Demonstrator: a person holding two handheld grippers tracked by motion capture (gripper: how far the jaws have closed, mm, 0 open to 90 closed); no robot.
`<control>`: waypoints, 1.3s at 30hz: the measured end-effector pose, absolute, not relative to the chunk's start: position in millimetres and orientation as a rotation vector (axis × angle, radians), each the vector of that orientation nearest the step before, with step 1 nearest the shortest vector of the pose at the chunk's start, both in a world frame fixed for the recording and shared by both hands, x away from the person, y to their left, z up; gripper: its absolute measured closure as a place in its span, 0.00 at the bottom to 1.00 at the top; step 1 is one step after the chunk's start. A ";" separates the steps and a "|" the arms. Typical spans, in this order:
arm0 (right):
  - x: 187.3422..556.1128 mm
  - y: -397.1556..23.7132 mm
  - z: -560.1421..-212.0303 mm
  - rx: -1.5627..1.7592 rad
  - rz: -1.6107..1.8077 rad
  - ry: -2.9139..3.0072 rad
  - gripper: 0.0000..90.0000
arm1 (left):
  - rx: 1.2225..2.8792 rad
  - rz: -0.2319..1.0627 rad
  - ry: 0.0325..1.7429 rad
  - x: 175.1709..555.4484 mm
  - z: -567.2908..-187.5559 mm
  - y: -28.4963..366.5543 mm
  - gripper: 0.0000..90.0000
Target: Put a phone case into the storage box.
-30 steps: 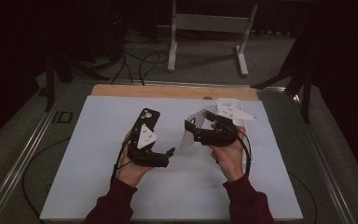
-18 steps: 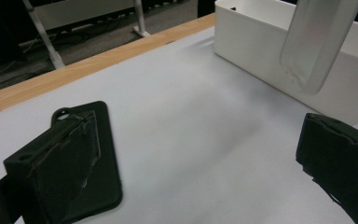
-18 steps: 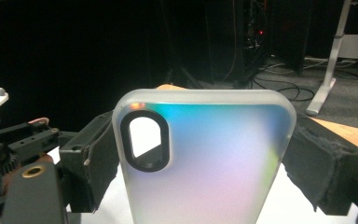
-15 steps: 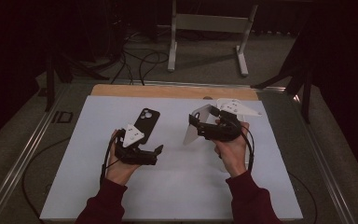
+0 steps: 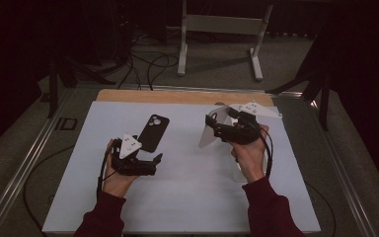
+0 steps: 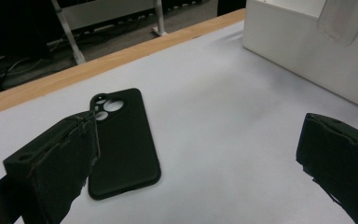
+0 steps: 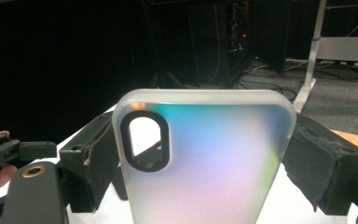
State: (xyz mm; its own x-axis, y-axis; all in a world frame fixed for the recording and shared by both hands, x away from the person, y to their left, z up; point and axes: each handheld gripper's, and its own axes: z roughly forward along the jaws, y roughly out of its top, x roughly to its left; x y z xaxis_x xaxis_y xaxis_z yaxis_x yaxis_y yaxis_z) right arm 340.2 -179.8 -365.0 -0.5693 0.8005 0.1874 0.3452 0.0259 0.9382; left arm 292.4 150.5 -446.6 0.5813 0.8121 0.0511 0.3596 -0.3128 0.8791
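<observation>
Right hand-held gripper pinching the translucent phone case; left hand-held gripper spread, empty.

Translucent case held upright off the worktop, jaws on its long edges. Black phone case lies flat beside the left jaw. Both judged light, thin, flexible shells; grip across the side rims, lightly, or they may bow.

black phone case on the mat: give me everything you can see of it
The black phone case is matte and looks like soft rubbery plastic, with rounded corners and a raised rim. A camera cutout with several round openings sits at its far end. It lies flat on the white mat, angled, with nothing on it and nothing gripping it. The left gripper hovers open just beside it; one of its fingers overlaps the case's near edge in the left gripper view, contact unclear.
</observation>
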 end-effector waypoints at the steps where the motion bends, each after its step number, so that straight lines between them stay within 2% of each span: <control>1: 341.0 -179.9 -364.6 1.163 1.562 1.914 0.18 | 1.904 0.629 0.941 292.4 -447.0 151.4 0.00; 39: 365.3 -204.8 -355.9 1.215 1.483 1.855 0.19 | 1.829 0.667 0.943 265.3 -471.6 202.4 0.00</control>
